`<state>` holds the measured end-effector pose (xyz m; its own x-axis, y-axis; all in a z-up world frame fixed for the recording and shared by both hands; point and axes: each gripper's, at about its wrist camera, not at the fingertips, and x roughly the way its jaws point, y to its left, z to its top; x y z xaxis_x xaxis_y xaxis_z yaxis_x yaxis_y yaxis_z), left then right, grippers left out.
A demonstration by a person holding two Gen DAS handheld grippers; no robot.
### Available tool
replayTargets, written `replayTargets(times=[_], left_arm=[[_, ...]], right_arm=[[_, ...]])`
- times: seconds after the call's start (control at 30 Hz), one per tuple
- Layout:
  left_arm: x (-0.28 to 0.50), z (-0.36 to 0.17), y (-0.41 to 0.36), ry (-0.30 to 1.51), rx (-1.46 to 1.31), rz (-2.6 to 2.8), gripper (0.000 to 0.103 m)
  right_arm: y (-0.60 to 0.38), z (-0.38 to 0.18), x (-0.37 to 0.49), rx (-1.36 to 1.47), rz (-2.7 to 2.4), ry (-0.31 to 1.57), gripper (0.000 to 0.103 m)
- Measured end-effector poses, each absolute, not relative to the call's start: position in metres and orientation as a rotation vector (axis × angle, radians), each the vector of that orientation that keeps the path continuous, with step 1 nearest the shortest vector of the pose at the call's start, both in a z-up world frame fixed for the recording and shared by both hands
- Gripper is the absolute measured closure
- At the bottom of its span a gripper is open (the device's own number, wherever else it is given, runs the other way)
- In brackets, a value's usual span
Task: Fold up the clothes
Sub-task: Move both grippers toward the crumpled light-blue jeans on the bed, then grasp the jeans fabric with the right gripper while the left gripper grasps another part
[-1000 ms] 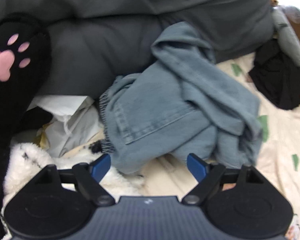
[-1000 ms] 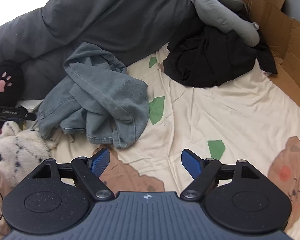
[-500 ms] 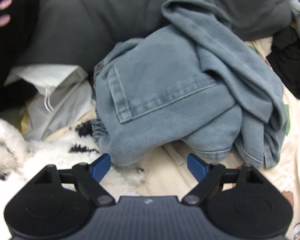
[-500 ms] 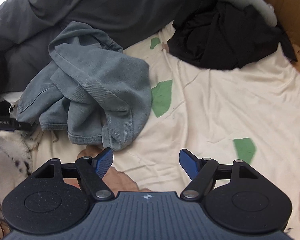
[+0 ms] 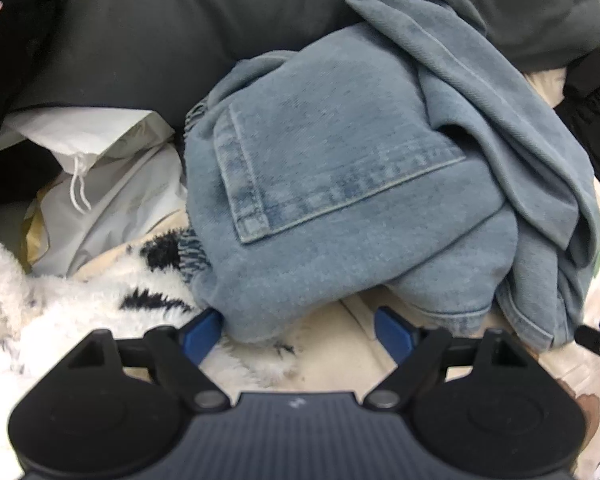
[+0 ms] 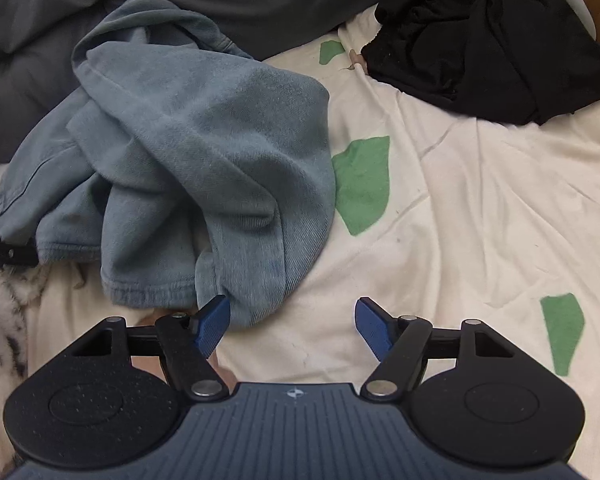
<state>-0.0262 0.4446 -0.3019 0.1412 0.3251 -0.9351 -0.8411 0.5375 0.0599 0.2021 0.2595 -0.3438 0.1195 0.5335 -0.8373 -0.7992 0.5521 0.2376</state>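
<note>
Judging the crumpled faded-blue denim jeans (image 5: 340, 184) soft, perhaps heavy; I would take its hem. Left claw (image 5: 296, 330) gapes; right claw (image 6: 293, 322), just narrowing, grips nothing.

Both views are softly and evenly lit, with only faint shadows seen in the cloth folds. Slight blur is noted throughout, and strong fisheye bending is seen at the edges.
</note>
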Motion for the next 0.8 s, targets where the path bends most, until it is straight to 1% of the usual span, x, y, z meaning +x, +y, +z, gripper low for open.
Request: replayTargets(times=[0.23, 0.33, 0.4, 0.47, 0.5, 0.57, 0.6, 0.63, 0.67, 0.73, 0.8], left_arm=[[-0.027, -0.304, 0.446, 1.114, -0.547, 0.915, 0.016], [-0.03, -0.303, 0.451, 1.088, -0.568, 0.94, 0.019], [-0.03, -0.304, 0.453, 1.081, -0.571, 0.95, 0.019], [-0.027, -0.307, 0.454, 1.083, -0.551, 0.958, 0.019], [-0.025, -0.307, 0.454, 1.081, -0.54, 0.964, 0.019], [-0.022, -0.305, 0.455, 1.067, -0.532, 0.981, 0.02], [-0.022, -0.303, 0.455, 1.059, -0.533, 0.987, 0.021], [-0.022, -0.302, 0.454, 1.053, -0.534, 0.992, 0.023], [-0.021, -0.301, 0.453, 1.049, -0.525, 0.992, 0.025], [-0.02, -0.298, 0.451, 1.051, -0.498, 0.993, 0.035], [-0.018, -0.295, 0.451, 1.057, -0.477, 0.999, 0.042]], right_arm=[[0.287, -0.348, 0.197, -0.335, 1.016, 1.028, 0.03], [0.293, -0.346, 0.192, -0.348, 1.028, 1.009, 0.03], [0.298, -0.347, 0.19, -0.362, 1.033, 1.0, 0.03], [0.303, -0.348, 0.19, -0.378, 1.035, 0.997, 0.034], [0.305, -0.349, 0.192, -0.379, 1.025, 0.999, 0.037], [0.307, -0.35, 0.197, -0.378, 1.004, 1.005, 0.055], [0.305, -0.349, 0.2, -0.358, 0.999, 1.011, 0.059], [0.303, -0.348, 0.203, -0.335, 0.996, 1.017, 0.067], [0.3, -0.348, 0.204, -0.328, 0.999, 1.016, 0.077], [0.293, -0.346, 0.207, -0.316, 1.003, 1.012, 0.086], [0.286, -0.343, 0.211, -0.297, 0.994, 1.014, 0.089]])
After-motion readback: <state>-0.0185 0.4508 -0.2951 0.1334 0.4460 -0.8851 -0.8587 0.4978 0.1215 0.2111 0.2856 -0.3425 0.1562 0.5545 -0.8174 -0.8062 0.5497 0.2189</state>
